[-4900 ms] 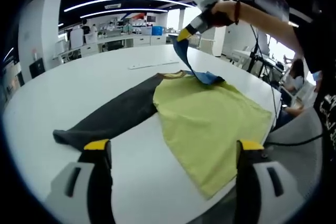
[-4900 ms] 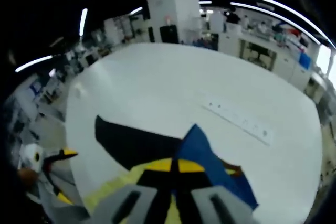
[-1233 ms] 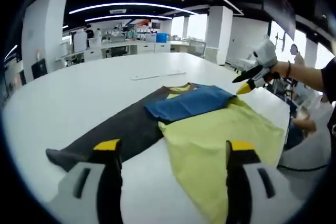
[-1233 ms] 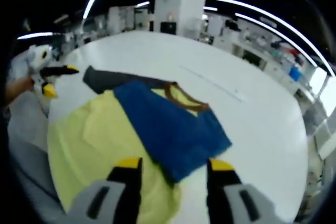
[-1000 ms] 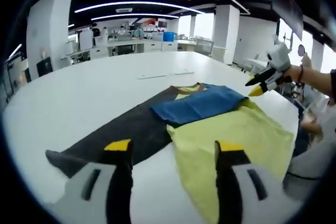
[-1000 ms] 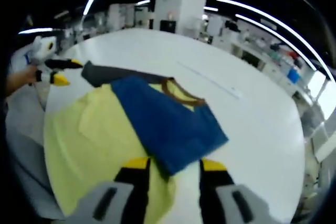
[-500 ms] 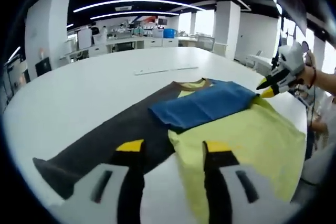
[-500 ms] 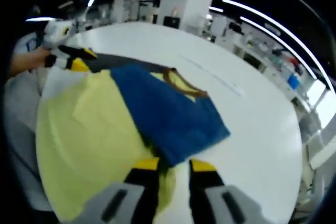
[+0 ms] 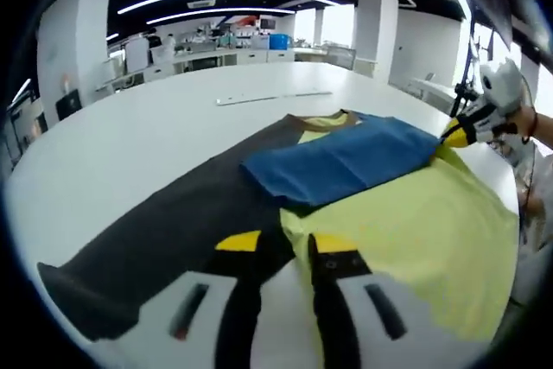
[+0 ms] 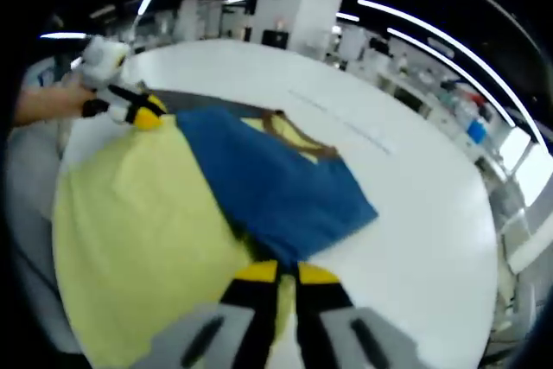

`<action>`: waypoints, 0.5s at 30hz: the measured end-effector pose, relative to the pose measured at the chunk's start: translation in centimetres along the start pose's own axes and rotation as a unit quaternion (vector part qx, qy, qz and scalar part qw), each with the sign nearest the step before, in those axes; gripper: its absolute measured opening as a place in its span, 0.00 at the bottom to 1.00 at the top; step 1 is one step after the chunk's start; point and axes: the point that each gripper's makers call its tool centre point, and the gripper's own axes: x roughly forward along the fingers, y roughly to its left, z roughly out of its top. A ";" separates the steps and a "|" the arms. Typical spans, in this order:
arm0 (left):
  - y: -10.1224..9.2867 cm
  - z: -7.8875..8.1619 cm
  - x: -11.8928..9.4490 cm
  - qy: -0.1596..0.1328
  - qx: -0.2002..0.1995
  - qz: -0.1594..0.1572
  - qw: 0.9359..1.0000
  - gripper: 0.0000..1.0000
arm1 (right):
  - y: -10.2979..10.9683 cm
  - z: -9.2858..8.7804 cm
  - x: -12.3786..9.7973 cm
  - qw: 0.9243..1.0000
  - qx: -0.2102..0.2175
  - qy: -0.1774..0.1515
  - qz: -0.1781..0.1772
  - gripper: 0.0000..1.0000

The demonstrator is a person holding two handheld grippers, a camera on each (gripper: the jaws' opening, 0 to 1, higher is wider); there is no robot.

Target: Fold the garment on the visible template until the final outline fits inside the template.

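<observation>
A yellow shirt body (image 9: 415, 213) lies flat on the white table (image 9: 130, 127), with its blue sleeve (image 9: 346, 162) folded across the chest below the brown collar (image 9: 324, 120). A long dark grey piece (image 9: 173, 231), shaped like the other sleeve, stretches out from the collar. My left gripper (image 9: 285, 244) stands narrowly open with the shirt's hem corner between its jaws. My right gripper (image 10: 287, 274) is pinched on the yellow edge (image 10: 138, 205) just below the blue sleeve (image 10: 268, 179). Each view also shows the other gripper: the right gripper (image 9: 454, 134) and the left gripper (image 10: 147, 114).
A thin white strip (image 9: 272, 98) lies on the table beyond the collar. The table's edge runs close behind the yellow body on the person's side, and a hand (image 10: 47, 105) holds the left gripper there. Desks and pillars stand far behind.
Both grippers have come down to the shirt's edges and their jaws have narrowed steadily. The blue sleeve, held up earlier, now lies folded flat over the chest.
</observation>
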 end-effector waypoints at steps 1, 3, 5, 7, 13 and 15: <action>0.0 0.0 0.0 0.002 -0.003 0.000 1.000 0.16 | 0.1 0.1 0.0 1.000 -0.004 0.001 -0.001 0.00; 0.0 0.0 0.2 -0.002 -0.002 -0.002 1.000 0.16 | 0.0 0.0 -0.1 1.000 -0.008 0.004 -0.004 0.00; 0.0 -0.2 0.3 0.000 0.003 -0.004 1.000 0.14 | 0.1 -0.2 0.0 1.000 -0.008 0.007 -0.003 0.00; -0.1 -0.2 0.4 0.003 0.006 -0.003 1.000 0.13 | 0.1 -0.4 -0.1 1.000 -0.005 0.011 -0.003 0.00; 0.1 -0.3 0.4 0.005 -0.008 -0.002 1.000 0.07 | -0.2 -0.9 -0.2 1.000 -0.010 0.022 -0.009 0.00; -0.1 -0.2 0.5 0.005 -0.011 -0.001 1.000 0.06 | -0.3 -1.2 -0.2 0.999 -0.015 0.027 -0.012 0.00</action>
